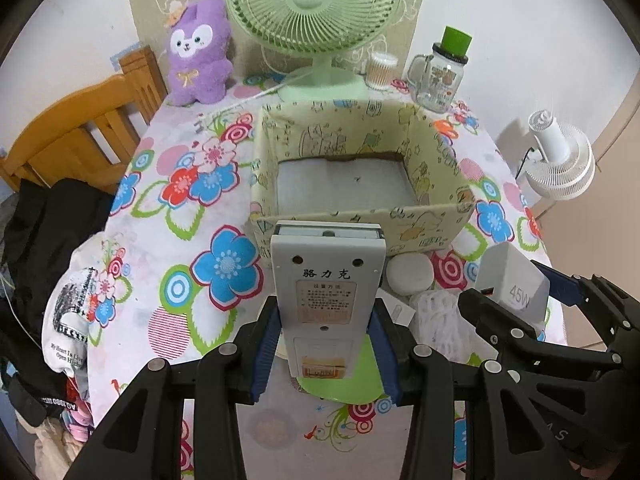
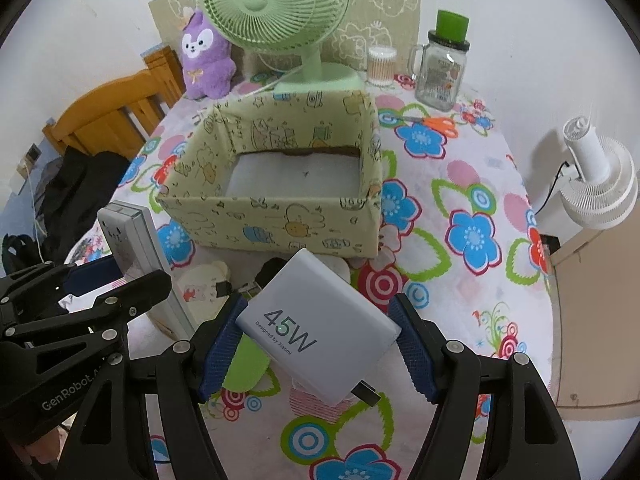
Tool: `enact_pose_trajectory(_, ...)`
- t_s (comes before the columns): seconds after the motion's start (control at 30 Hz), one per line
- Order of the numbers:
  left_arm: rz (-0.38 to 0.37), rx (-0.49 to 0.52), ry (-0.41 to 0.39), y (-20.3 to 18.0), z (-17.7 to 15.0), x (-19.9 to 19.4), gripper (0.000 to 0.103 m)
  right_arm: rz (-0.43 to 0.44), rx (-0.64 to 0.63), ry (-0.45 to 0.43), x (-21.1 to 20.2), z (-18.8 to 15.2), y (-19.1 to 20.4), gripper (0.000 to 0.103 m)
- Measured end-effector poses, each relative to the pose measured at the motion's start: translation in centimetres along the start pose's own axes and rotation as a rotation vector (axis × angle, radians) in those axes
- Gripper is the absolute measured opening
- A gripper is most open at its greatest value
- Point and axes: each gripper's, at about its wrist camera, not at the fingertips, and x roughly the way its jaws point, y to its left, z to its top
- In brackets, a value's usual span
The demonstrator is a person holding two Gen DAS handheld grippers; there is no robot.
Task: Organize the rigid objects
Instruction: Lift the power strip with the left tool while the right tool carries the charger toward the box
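Remote (image 1: 326,292) — pinched by left gripper (image 1: 326,340), nose at the box (image 1: 360,220) front wall | charger (image 2: 316,332) clamped in right gripper (image 2: 320,344), just short of box | both look stiff, light, slick; hold flat sides.

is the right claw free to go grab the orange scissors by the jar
Probably not yet: the right claw is shut on the 45W charger. The path to the scissors, past the box, looks open.

Counter cloth (image 2: 460,184): white, blue/red/pink flowers, green leaves. Box (image 2: 280,220): pale yellow, cartoon doodles. Charger (image 2: 316,328): white, grey "45W". Remote (image 1: 326,288): light grey, orange label. Desk fan (image 1: 312,0): mint green. Plush (image 1: 198,52): purple. Jar lid (image 1: 456,40): green. Hand-held gripper pads (image 2: 218,356): blue.
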Motion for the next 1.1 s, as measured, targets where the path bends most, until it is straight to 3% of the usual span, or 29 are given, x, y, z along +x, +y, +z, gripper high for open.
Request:
enact_pose_trajectory(0.5,0.043,-0.01,-0.077,-1.5,1.0,-3.9,0.045,0.026,-0.017,-0.067,-4.0,1.4,-0.7,0.075)
enact_pose_trajectory(1.1,0.0,0.036,-0.111,-0.9,4.4,-5.2,0.045,-0.005,0.034,-0.094,-5.6,4.5,-0.3,0.075)
